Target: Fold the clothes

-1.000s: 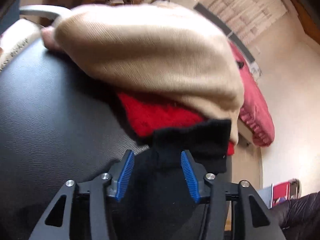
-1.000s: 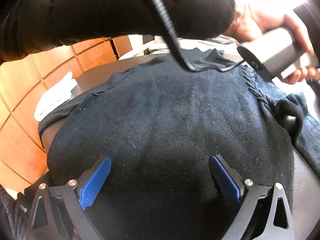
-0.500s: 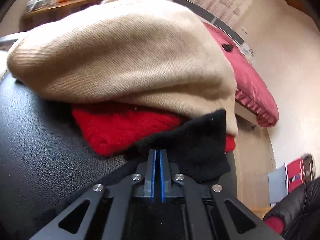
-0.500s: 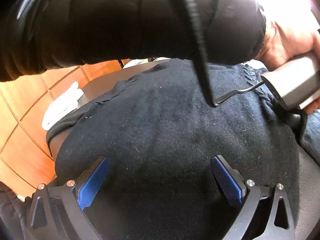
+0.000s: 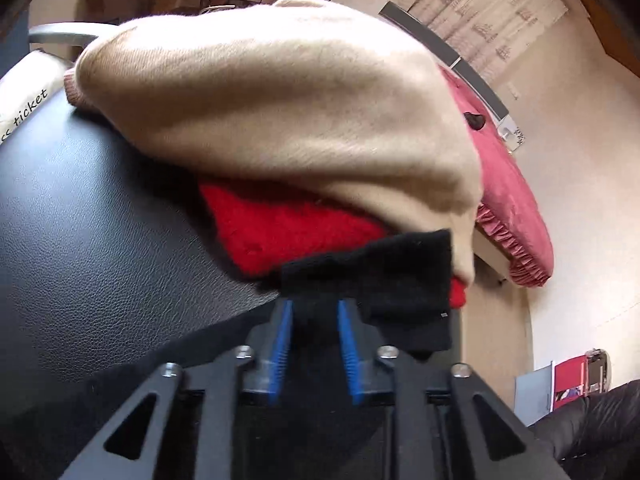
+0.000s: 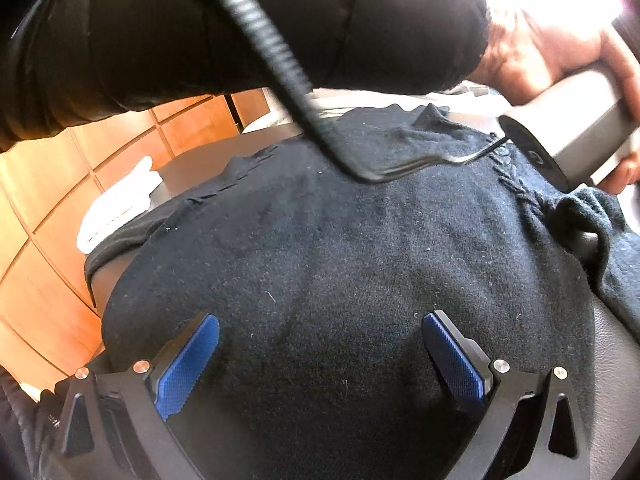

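Black sweater (image 6: 340, 272): spread flat on the dark leather surface (image 5: 80, 220), one cuff touching the folded red knit (image 5: 288, 232) lying under the cream sweater (image 5: 280, 100). Left gripper (image 5: 314, 320): jaws slightly apart around that cuff, not clamped. Right gripper (image 6: 320, 344): jaws wide over the sweater's body, holding nothing

The right hand-held gripper (image 6: 320, 352) hangs wide open over a black sweater (image 6: 340, 260) filling the frame's centre. At upper right, a hand (image 6: 560, 64) grips a grey handle (image 6: 568, 136).
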A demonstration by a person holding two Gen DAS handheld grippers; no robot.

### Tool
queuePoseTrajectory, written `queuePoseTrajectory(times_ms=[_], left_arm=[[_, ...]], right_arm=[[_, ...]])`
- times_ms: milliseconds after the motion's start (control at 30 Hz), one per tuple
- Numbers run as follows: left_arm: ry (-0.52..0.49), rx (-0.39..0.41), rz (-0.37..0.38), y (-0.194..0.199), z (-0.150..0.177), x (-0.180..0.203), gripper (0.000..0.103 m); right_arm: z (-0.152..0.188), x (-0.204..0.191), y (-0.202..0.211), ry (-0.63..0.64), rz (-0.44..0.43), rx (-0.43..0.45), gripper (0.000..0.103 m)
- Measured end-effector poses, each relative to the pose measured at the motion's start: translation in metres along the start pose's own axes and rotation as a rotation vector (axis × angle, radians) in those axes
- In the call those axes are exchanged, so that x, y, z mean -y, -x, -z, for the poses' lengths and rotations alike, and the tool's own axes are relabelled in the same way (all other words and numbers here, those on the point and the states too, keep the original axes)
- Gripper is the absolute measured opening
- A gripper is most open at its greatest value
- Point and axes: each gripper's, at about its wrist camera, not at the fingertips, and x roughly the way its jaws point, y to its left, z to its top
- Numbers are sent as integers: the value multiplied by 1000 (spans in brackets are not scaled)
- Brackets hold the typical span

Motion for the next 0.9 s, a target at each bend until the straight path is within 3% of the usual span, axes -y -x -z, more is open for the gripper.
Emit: queuePoseTrajectory(times_ms=[100, 267, 333, 500, 667, 900], left_arm=[[-24, 3, -34, -6, 1, 6, 39], [-86, 13, -103, -15, 2, 21, 38], [-111, 18, -131, -18, 3, 27, 3], [-53, 150, -140, 27, 3, 25, 2], [112, 404, -124, 134, 25, 1, 2], [323, 660, -226, 289, 124, -66, 2]], right_arm=[[0, 1, 1, -4, -7, 5, 103], [1, 3, 2, -14, -19, 16, 103], [1, 4, 3, -17, -24, 19, 103], [2, 4, 3, -17, -23, 19, 103], [0, -1, 1, 1, -4, 4, 103], [-5, 6, 1, -62, -19, -16, 103]])
